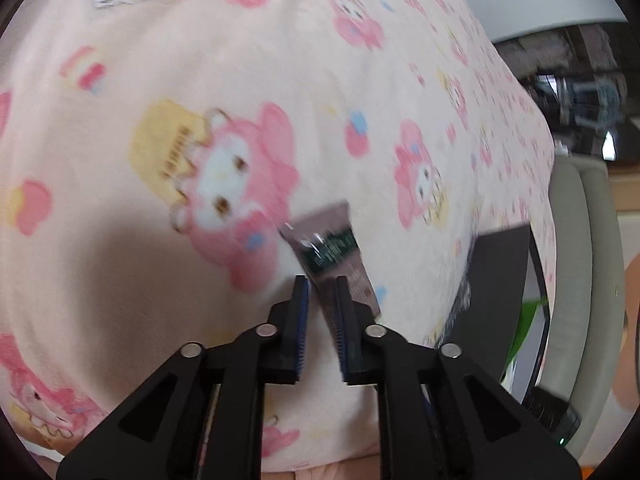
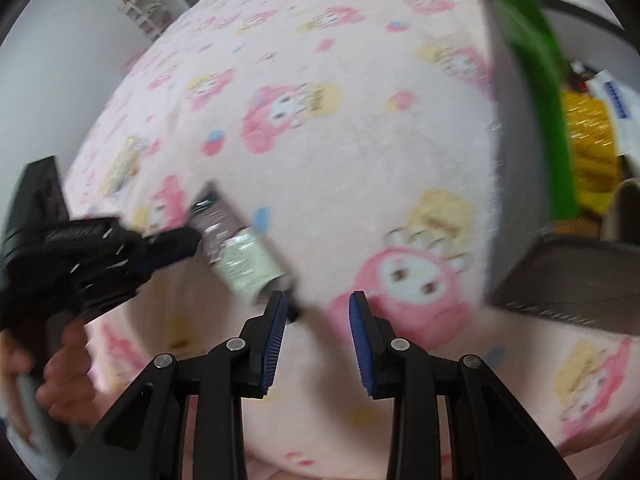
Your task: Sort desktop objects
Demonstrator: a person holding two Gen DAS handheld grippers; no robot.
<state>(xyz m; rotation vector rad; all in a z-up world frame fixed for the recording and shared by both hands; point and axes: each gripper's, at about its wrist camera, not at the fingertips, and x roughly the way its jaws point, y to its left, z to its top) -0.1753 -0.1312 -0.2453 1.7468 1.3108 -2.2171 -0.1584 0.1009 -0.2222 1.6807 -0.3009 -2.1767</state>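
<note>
Left wrist view: my left gripper (image 1: 322,280) is closed around a brown tube (image 1: 332,248), whose lower part sits between the two blue-padded fingers (image 1: 301,320) while its crimped end points away over the pink cartoon-print cloth (image 1: 200,60). The frame is motion-blurred, so I cannot tell whether the tube rests on the cloth or is raised off it. A dark bin (image 1: 496,300) stands to the right, near the cloth's edge.

Right wrist view: my right gripper (image 2: 318,300) is released, its jaws apart with only cloth (image 2: 360,152) between them. The tube (image 2: 240,248) lies just left of its left finger (image 2: 276,336), cap end nearest that finger; whether they touch I cannot tell. The left gripper (image 2: 176,244) grips the tube at its far, brown end, and a hand (image 2: 64,372) holds that tool's handle. At right, the bin (image 2: 568,280) holds a green item (image 2: 548,120) and a yellow item (image 2: 592,148).
</note>
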